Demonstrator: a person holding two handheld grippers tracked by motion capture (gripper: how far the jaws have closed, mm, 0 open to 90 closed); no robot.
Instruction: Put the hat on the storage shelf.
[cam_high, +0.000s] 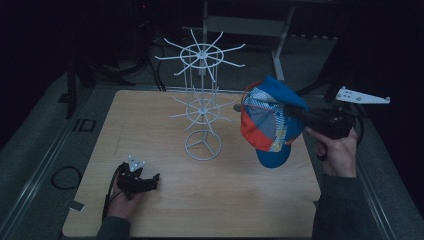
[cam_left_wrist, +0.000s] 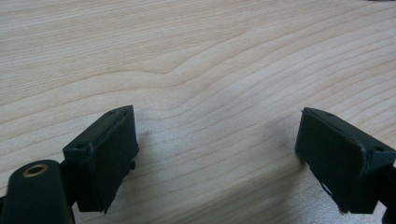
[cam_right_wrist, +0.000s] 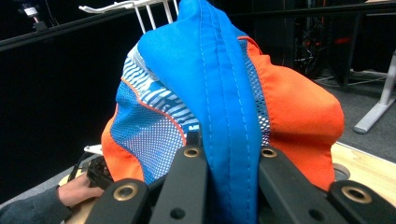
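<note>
Jaws of the right gripper (cam_right_wrist: 229, 158) are pressed together on the blue brim of a blue, orange and white striped mesh cap (cam_high: 270, 120), which the right hand (cam_high: 336, 150) holds up in the air at the right side of the table, its crown turned toward a white wire two-tier hanger stand (cam_high: 201, 100). In the right gripper view the cap (cam_right_wrist: 224, 102) rises straight up from between the jaws. The cap hangs just beside the stand's lower ring of prongs, apart from the tabletop. The left gripper (cam_high: 137, 181) rests low near the front left of the light wooden table (cam_high: 240, 200), gripped by the left hand (cam_high: 122, 197). Its black jaws stand wide apart with only bare wood grain (cam_left_wrist: 210, 84) between them.
</note>
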